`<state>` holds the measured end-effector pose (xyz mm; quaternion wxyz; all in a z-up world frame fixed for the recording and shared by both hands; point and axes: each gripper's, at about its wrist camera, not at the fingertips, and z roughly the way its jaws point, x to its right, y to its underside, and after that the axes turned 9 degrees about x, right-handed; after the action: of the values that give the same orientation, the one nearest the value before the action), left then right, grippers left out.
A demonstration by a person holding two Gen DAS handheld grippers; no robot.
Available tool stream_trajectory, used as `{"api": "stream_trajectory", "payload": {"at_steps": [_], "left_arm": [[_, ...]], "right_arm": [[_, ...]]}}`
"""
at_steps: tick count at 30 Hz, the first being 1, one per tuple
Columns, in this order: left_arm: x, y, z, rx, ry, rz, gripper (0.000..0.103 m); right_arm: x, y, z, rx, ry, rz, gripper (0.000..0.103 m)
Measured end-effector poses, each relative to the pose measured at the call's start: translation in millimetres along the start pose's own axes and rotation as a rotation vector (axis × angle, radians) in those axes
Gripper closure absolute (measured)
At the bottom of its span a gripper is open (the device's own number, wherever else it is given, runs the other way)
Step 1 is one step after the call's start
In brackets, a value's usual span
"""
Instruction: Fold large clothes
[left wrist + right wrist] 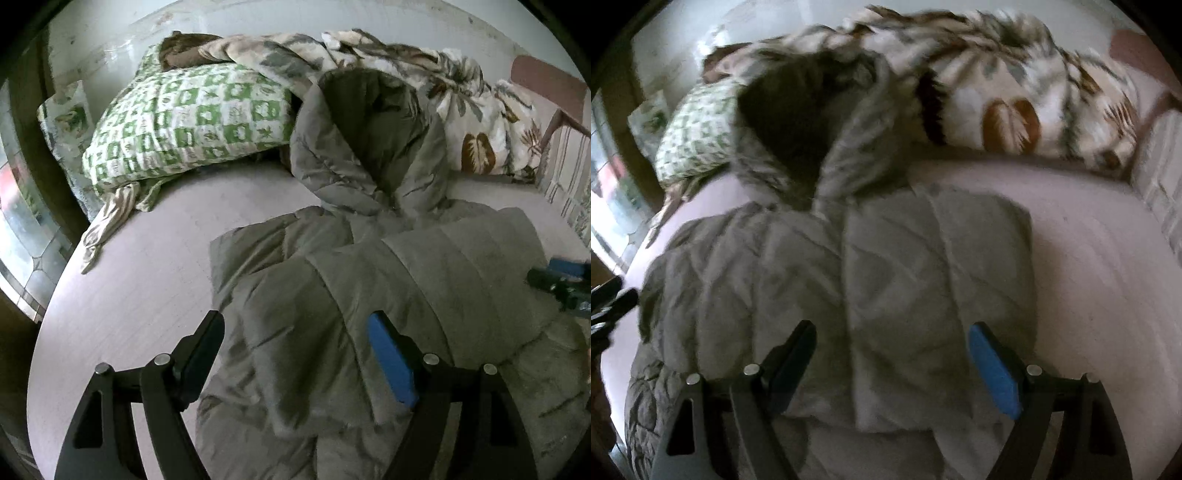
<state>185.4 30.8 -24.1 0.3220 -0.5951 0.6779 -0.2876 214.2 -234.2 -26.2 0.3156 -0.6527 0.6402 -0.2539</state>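
Grey-green quilted fabric is filling the near half of the bed [122, 295]: a puffy hooded jacket [369, 280] is lying across the mattress toward its near edge, its hood [373, 136] propped open and pointing at the far edge, where it is leaning against the leaf-print blanket [472, 107] and sitting just beside the green checked pillow [184, 122] in the far left corner. The body is already looking doubled over itself, with a panel lying on top like a flap, probably so the bulk is gathering into a narrower stack. The left gripper [295, 354] is hovering released over the jacket's left part, jaws spread wide with nothing between them, seemingly lining up for a pinch on the padded edge. The right gripper [892, 358] is likewise hanging released over the folded panel, jaws apart and straddling a seam; the right wrist view is blurring, so fine creases are hard to read. Judging from the loose hood, the fold is partly done, and the hood is likely needing to be tucked down next.
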Motion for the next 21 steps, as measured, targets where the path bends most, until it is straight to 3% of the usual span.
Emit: {"api": "stream_trajectory", "payload": {"at_steps": [5, 9, 12, 15, 17, 21], "left_arm": [[10, -4, 30, -0.05, -0.037, 0.018, 0.023], [12, 2, 47, -0.076, -0.04, 0.043, 0.022], [11, -4, 44, -0.086, -0.031, 0.058, 0.022], [4, -22, 36, -0.062, -0.009, 0.051, 0.022], [-2, -42, 30, -0.018, -0.004, 0.038, 0.022], [-8, -84, 37, -0.003, 0.007, 0.019, 0.022]], "right_arm": [[-5, -21, 12, -0.012, -0.011, -0.044, 0.016], [-7, -9, 50, -0.122, 0.008, -0.106, 0.016], [-9, -5, 59, -0.148, -0.001, -0.142, 0.015], [-2, -22, 52, -0.162, -0.041, -0.108, 0.015], [3, -39, 46, -0.142, -0.06, -0.091, 0.015], [11, -84, 40, -0.096, -0.057, -0.086, 0.015]]}}
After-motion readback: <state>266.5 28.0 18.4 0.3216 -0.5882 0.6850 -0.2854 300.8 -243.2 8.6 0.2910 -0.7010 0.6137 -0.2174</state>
